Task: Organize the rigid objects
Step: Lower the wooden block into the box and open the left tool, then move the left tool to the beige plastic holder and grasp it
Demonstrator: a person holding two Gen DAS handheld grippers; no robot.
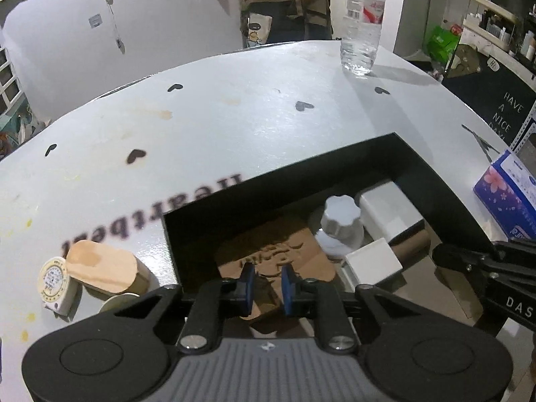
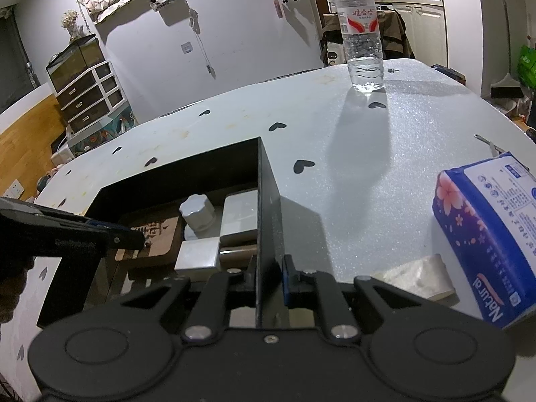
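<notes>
A black open box [image 1: 301, 164] sits on the white table. Inside lie a brown wooden plaque [image 1: 268, 244], a white jar with a ribbed lid [image 1: 340, 221], a white rectangular block [image 1: 390, 209] and a small white cube [image 1: 373, 259]. My left gripper [image 1: 267, 288] hovers over the box, its blue pads a little apart over the plaque's near edge, nothing clearly between them. My right gripper [image 2: 269, 276] is shut on the box's right wall [image 2: 268, 201]. Left of the box lie a wooden oval block [image 1: 104, 266] and a round white tin [image 1: 55, 283].
A water bottle [image 2: 361, 33] stands at the table's far side. A blue tissue pack [image 2: 492, 231] lies at the right, with a pale flat tile [image 2: 415, 276] beside it. The table [image 1: 234, 127] carries heart prints and lettering.
</notes>
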